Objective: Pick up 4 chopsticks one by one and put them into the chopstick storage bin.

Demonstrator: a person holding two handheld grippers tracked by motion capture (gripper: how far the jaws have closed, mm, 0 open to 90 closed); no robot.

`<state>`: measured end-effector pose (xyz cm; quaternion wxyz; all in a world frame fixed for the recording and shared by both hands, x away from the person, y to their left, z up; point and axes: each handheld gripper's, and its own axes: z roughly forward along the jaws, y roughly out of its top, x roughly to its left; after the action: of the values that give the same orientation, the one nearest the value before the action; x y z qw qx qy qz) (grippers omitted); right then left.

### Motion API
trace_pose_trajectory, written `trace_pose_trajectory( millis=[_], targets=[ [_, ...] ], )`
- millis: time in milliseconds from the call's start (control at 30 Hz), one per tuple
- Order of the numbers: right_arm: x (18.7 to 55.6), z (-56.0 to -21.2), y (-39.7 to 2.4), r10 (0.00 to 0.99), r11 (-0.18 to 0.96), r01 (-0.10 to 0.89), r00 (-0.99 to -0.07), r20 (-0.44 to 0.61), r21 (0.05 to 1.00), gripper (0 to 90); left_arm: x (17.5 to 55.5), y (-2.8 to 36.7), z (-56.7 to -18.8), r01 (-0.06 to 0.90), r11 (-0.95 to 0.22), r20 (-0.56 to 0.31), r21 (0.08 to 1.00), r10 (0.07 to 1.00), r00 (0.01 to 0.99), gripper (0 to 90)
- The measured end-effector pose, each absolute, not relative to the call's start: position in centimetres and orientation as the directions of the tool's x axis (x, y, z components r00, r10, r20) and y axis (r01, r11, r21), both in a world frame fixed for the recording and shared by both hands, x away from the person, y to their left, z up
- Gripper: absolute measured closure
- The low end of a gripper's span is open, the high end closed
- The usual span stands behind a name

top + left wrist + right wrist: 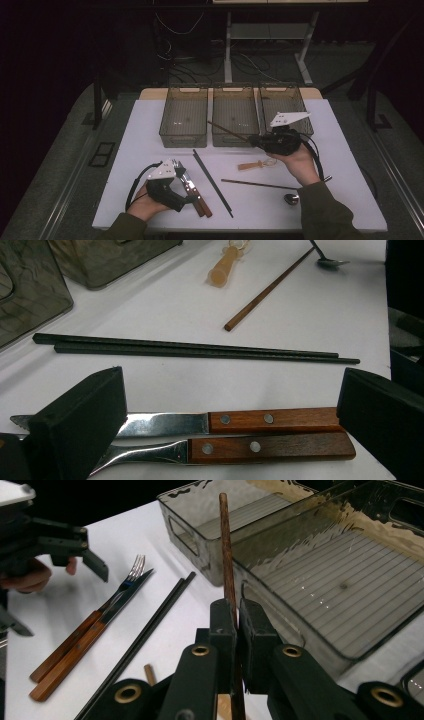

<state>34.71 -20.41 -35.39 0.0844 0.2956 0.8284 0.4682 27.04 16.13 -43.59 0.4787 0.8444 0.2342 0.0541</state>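
Observation:
My right gripper (256, 141) hangs above the table in front of the bins, shut on a brown chopstick (227, 130) that sticks out to the left. In the right gripper view the chopstick (227, 555) rises from between the closed jaws, its tip over the rim of a bin (350, 580). My left gripper (186, 187) rests low at the front left, open. Its jaws straddle a wooden-handled knife (240, 419) and fork (250, 447) lying side by side. They touch neither.
Three smoky clear bins (183, 132) line the back of the white mat. A pair of black chopsticks (212, 182), a second brown chopstick (257, 184), a short wooden handle (255, 164) and a spoon (291, 198) lie on the mat.

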Motion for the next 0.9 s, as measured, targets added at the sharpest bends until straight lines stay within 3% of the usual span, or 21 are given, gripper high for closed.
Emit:
trace_pose_trajectory(
  millis=[900],
  targets=[
    [40.4, -33.3, -14.5, 0.658, 0.387, 0.479, -0.742, 0.128, 0.788, 85.4, 26.8, 15.7, -43.5, 0.338, -0.431, -0.134, 0.837, 0.437, 0.889, 0.0]
  ],
)
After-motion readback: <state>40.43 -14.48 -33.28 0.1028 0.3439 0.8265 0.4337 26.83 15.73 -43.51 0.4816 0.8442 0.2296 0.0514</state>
